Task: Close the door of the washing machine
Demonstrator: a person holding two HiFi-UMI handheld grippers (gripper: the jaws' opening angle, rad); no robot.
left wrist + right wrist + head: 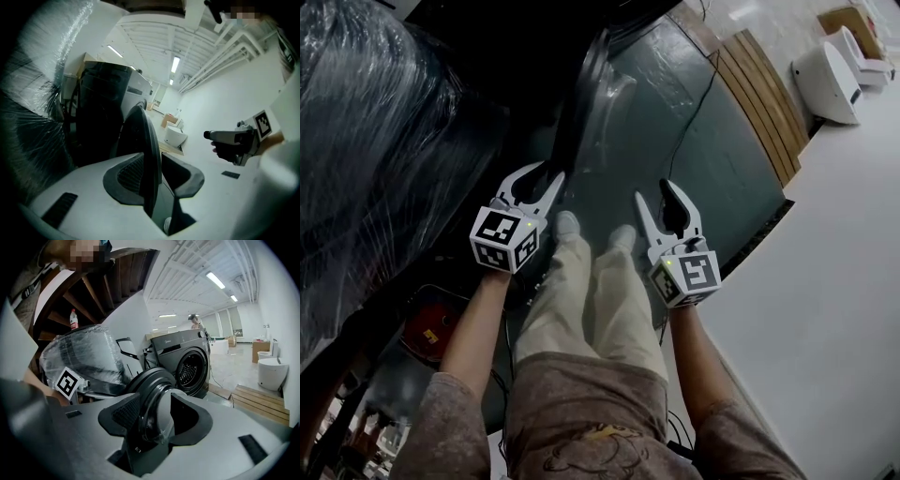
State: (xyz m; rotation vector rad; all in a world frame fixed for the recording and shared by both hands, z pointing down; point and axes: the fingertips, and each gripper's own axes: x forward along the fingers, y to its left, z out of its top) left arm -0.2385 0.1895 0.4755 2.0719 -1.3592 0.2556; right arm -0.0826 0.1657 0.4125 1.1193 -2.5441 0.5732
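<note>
Both wide open: left gripper [546, 174] straddles door [581, 94] edge, right gripper [658, 192] nearby.

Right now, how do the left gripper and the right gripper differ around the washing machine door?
The left gripper straddles the door's edge with its jaws. The right gripper, in the head view, sits off to the door's right, straddling nothing I can confirm. The left gripper view shows the door edge-on, while the right gripper view shows its round face. Shared: both grippers have jaws apart, and both point toward the door.
</note>
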